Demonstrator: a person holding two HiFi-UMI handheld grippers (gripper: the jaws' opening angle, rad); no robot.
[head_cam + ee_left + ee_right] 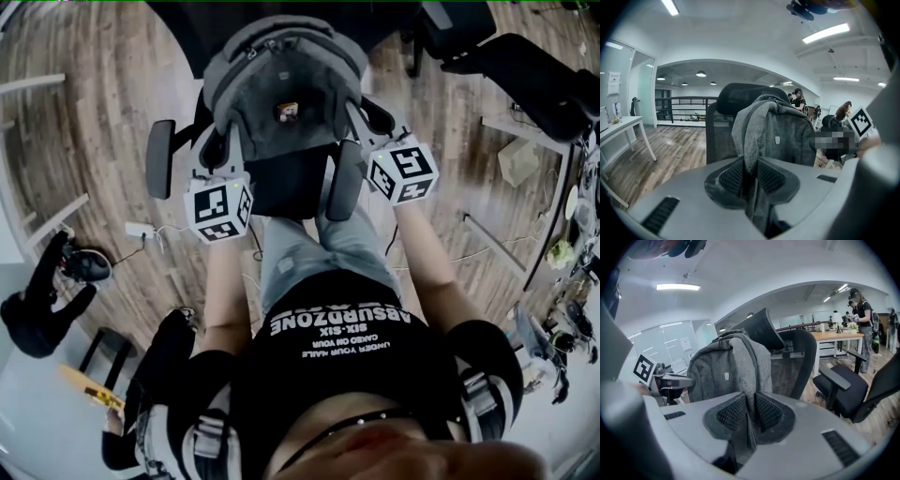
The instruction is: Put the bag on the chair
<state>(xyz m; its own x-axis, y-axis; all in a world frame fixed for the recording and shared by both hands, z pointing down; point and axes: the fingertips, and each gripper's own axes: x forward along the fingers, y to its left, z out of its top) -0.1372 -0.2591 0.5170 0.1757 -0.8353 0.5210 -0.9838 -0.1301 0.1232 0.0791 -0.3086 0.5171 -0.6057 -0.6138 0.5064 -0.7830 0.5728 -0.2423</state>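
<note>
A grey backpack point(281, 89) hangs upright over the seat point(291, 187) of a black office chair, in front of its backrest. Whether its bottom touches the seat I cannot tell. My left gripper point(221, 150) is at the bag's left side and my right gripper point(364, 122) at its right side. In the left gripper view the left gripper point(750, 176) is shut on a grey shoulder strap point(750, 136), with the backpack point(785, 138) and the chair's mesh backrest point(717, 140) beyond. In the right gripper view the right gripper point(750, 412) is shut on the other strap point(752, 369) of the backpack point(717, 373).
The chair's armrests point(159, 157) point(344, 180) flank the bag. A second black chair point(855, 390) stands close on the right. A white desk point(623, 125) is at the left. A power strip point(141, 230) and cables lie on the wood floor. People stand in the background.
</note>
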